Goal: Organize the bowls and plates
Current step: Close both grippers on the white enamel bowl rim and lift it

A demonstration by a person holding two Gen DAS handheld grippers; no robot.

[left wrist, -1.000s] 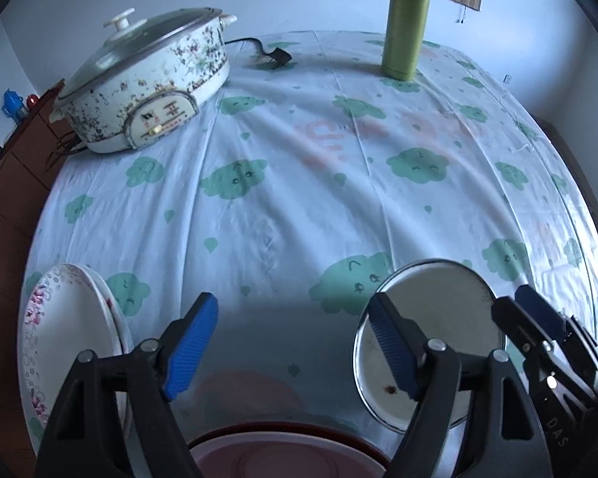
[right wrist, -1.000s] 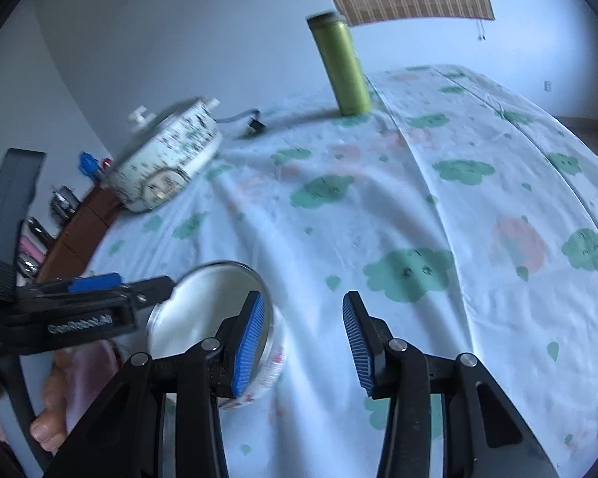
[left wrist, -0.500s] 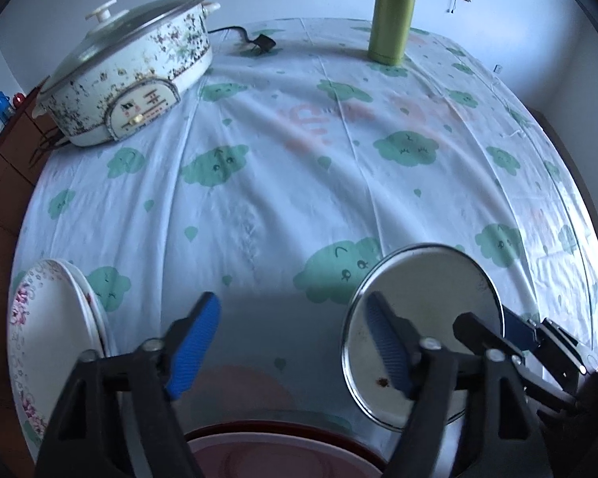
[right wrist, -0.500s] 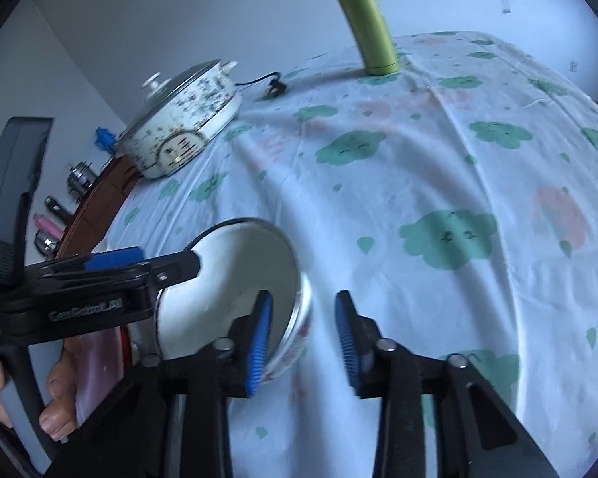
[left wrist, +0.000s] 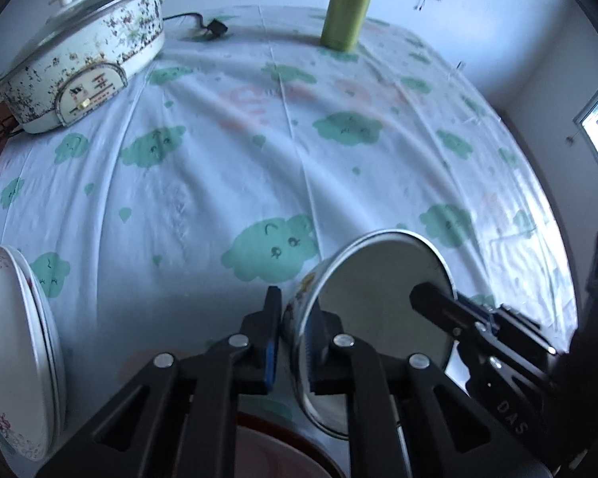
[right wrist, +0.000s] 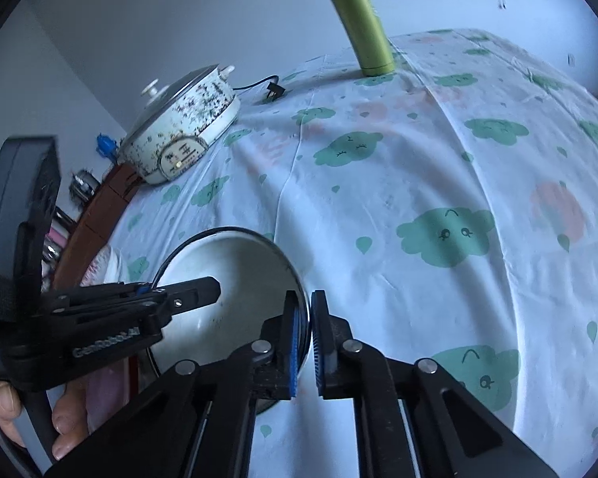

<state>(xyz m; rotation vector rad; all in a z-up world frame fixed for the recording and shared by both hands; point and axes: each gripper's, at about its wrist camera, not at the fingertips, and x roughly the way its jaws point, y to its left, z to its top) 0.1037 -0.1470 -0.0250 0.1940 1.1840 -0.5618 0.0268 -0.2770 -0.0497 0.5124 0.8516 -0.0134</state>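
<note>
Both claws had just closed on the metal bowl (left wrist: 378,302): the left claw (left wrist: 293,342) pinched its near wall, the right claw (right wrist: 303,334) its opposite rim. White plates (left wrist: 16,354) lay at the bench's left edge; an electric pot (left wrist: 83,55) and a green flask (left wrist: 349,4) stood well apart on the cloud-print cloth (left wrist: 299,139).

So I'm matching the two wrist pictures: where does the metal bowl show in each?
Left wrist: the bowl sits at lower centre-right, its left rim pinched by the left gripper.
Right wrist: the bowl sits at lower left, its right rim pinched by the right gripper.
Shared landmark: the green flask, at the table's far edge.
</note>
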